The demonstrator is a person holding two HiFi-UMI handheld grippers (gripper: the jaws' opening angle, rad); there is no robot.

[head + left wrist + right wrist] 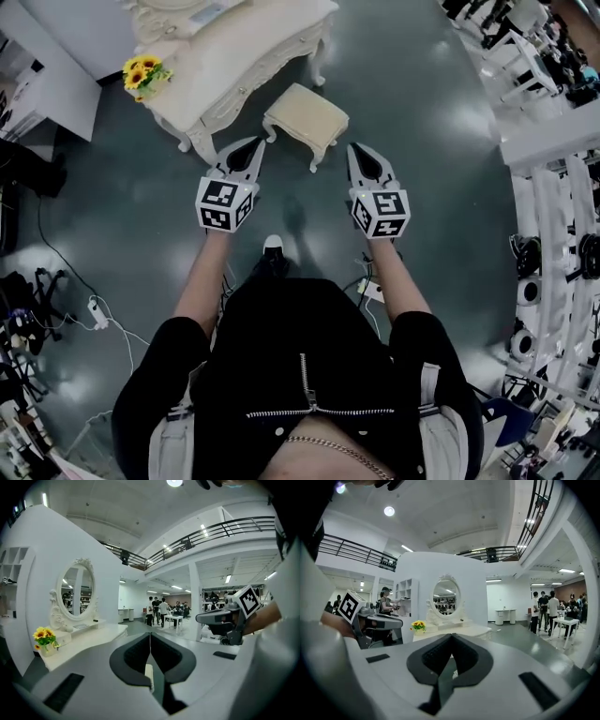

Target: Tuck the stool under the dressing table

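Stool (305,117) stands just near the table (246,58), not yet tucked; left gripper (257,143) and right gripper (355,150), both pressed together and empty, hover at its near side, probably about to push it under.

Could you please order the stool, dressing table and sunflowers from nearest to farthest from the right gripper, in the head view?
1. Stool, just up-left of the right gripper.
2. Dressing table, beyond the stool, further left.
3. Sunflowers, at the table's far left end.
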